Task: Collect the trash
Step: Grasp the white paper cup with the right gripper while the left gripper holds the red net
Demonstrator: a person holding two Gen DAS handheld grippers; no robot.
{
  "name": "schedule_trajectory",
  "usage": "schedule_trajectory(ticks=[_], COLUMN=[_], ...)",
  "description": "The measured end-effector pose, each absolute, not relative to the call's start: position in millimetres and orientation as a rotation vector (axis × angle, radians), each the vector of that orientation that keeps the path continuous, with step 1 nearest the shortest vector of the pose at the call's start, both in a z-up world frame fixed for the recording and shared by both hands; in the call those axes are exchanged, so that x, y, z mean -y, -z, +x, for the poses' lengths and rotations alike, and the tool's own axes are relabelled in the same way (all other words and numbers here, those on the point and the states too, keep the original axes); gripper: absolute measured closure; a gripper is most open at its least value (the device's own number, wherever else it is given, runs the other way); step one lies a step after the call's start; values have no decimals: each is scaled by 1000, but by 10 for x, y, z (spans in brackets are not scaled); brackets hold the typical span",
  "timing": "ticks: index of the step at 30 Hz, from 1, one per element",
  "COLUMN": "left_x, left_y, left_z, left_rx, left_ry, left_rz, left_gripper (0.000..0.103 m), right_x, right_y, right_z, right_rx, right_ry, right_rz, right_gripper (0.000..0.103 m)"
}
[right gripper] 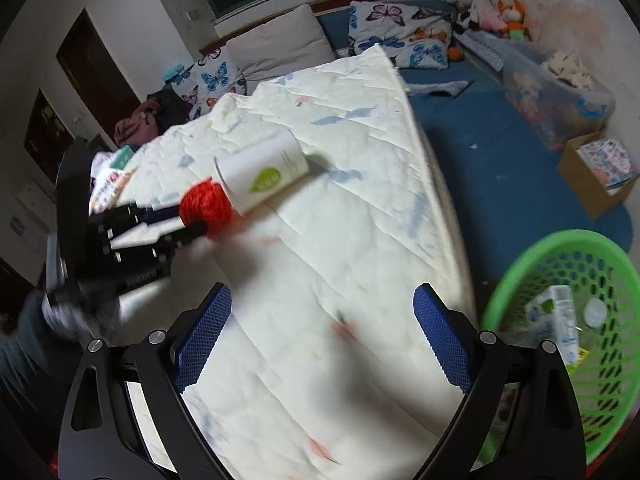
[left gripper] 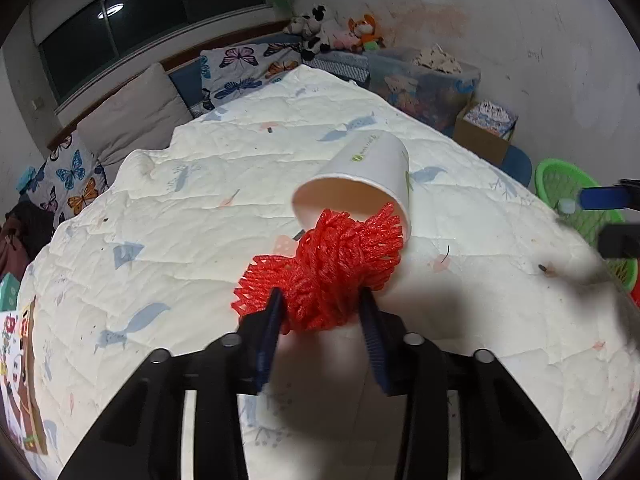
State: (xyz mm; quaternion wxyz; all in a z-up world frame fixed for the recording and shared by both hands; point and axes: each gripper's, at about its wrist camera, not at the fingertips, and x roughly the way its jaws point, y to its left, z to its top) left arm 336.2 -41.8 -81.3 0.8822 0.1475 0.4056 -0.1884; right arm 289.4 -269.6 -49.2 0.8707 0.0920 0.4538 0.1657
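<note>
Softly bunched red mesh netting (left gripper: 332,276) between left gripper (left gripper: 322,306) pads.

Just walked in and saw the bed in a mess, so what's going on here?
A person is tidying trash off the quilt using two handheld tongs. The left tongs are clamped on a wad of red mesh netting, right at the mouth of a tipped-over white paper cup. The right tongs hang open and empty above the bed. A green basket beside the bed already holds some trash.
</note>
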Motion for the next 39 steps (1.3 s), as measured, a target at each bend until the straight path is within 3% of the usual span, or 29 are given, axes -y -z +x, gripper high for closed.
schedule_trajectory(ticks=[9,26,30,32,39], left_x=[111,-356,-406,-428,-384], left_y=[666,541,572,581,574], left_z=[3242,3090,3085,3086,3016], left_rx=[-831,-820,-826,-828,-833], left_ry=[370,353,350,348,350], left_rz=[223,147,134,128,118], left_gripper=[76,76,76,76,76], right_x=[2263,2096,2087,2082,2053], right_y=[391,870,968,980,781], right_z=[3526,4310,4368,4363,4216], right_rx=[-1014,-1157,-1175,-1177,-1104], right_ry=[-370,-233,-224,-233,-278], right_rz=[344,719,775,782,689], right_gripper=[12,15,21,30,36])
